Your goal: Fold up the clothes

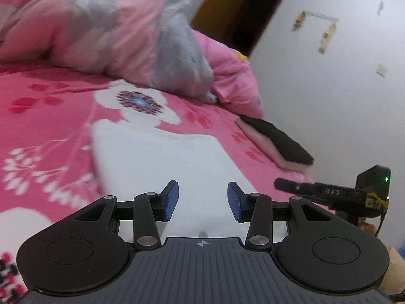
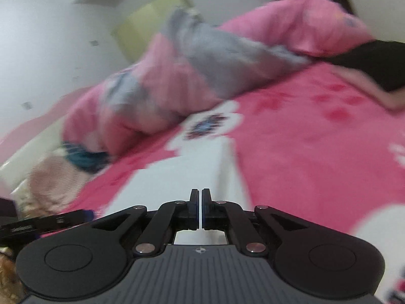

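Observation:
A white folded garment (image 1: 162,157) lies flat on the pink flowered bed sheet (image 1: 50,106). My left gripper (image 1: 202,197) hovers over its near end, its blue pads (image 1: 170,200) wide apart with nothing between them. In the right wrist view the same white garment (image 2: 192,172) stretches ahead of my right gripper (image 2: 201,202), whose jaws are shut to a thin slit. Whether an edge of cloth is pinched there is too blurred to tell. The right gripper (image 1: 281,185) also shows at the bed's right edge, level with the left one.
A bunched pink and grey quilt (image 1: 114,33) fills the back of the bed. A folded black and pink stack (image 1: 278,141) sits near the bed's right edge, by the white wall (image 1: 329,88). Pink and blue clothes (image 2: 63,167) lie at the left edge.

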A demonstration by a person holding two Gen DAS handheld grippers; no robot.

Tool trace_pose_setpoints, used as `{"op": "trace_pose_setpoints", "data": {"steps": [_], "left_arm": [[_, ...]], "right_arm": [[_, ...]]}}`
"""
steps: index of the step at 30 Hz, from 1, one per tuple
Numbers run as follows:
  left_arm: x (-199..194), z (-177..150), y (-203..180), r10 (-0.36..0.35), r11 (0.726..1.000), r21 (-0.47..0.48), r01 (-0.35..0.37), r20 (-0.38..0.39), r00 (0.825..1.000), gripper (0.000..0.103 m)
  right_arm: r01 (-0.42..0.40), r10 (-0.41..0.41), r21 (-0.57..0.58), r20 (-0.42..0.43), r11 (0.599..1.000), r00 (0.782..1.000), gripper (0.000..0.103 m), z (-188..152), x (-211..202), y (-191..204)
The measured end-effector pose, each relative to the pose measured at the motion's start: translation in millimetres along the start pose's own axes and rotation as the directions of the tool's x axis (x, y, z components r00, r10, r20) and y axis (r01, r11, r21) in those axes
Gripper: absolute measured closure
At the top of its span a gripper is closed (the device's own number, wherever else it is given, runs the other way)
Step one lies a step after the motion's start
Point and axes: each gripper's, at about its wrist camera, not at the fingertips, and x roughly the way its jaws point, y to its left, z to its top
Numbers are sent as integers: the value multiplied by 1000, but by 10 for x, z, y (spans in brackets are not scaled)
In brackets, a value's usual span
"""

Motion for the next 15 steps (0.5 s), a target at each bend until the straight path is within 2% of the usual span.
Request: {"op": "trace_pose_setpoints", "data": {"steps": [2, 3, 5, 7, 8, 11, 14, 15], "left_arm": [[-105, -8, 76, 10, 1000, -20, -10, 10, 1000, 60], [-152, -22, 110, 23, 999, -22, -23, 17, 1000, 59], [-236, -42, 178, 37, 999, -29, -36, 22, 999, 56], [-328, -48, 257, 44, 998, -34, -43, 25, 999, 56], [-375, -50, 300, 46, 998, -37, -45, 27, 999, 55], [-454, -45, 428, 62, 996, -66, -59, 32, 998, 54], [-494, -59, 539, 76, 991, -112, -72, 27, 997, 54], [-504, -68, 567, 74, 989, -126, -71, 22, 997, 54]], "right_arm": [[12, -11, 4, -61, 1000, 998, 102, -22, 212, -38], [66, -65, 8, -88, 998, 994, 102, -49, 305, -106], [162, -151, 86, -115, 983, 982, 103, -57, 373, -292], [184, -172, 163, -82, 969, 982, 103, 3, 259, -310], [188, -182, 136, -55, 973, 982, 101, 44, 174, -205], [108, -107, 52, -14, 993, 994, 101, 101, 11, 133], [-10, 10, -7, -47, 1000, 999, 101, 12, 71, 390], [3, -4, -10, -69, 1000, 998, 101, -35, 138, 403]]}}
